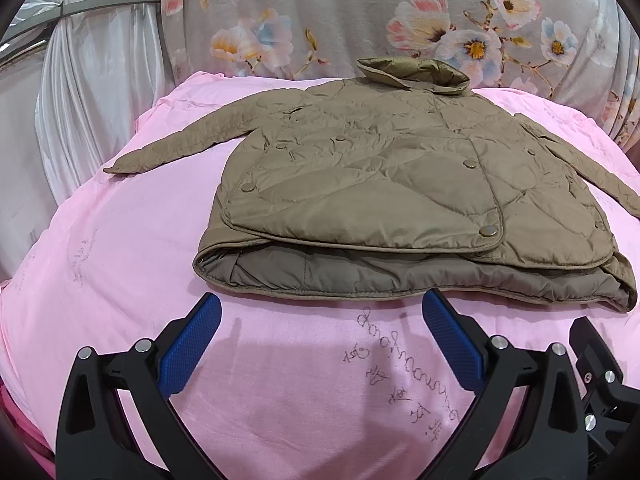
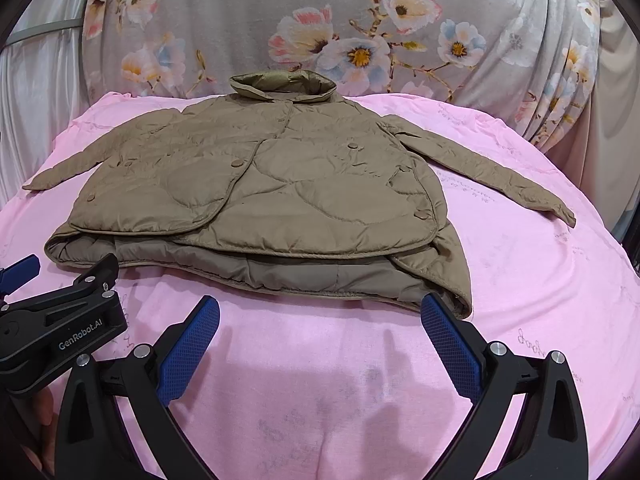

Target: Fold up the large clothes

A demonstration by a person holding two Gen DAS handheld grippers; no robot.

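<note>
Both grippers spread wide and empty, poised at the near edge of the pink sheet (image 1: 120, 264).

Khaki jacket (image 1: 380, 184) lies flat mid-sheet, sleeves out; left gripper (image 1: 320, 320) and right gripper (image 2: 320, 320) look set to take the hem. Far edge hidden behind the collar.

Bare pink sheet (image 1: 120, 280) lies between the left gripper (image 1: 320, 304), the right gripper (image 2: 320, 308) and the jacket (image 1: 400, 184), so both have room ahead. More bare sheet flanks the 2 spread sleeves. Behind the collar, the floral cushion (image 1: 340, 12) blocks the far side.
</note>
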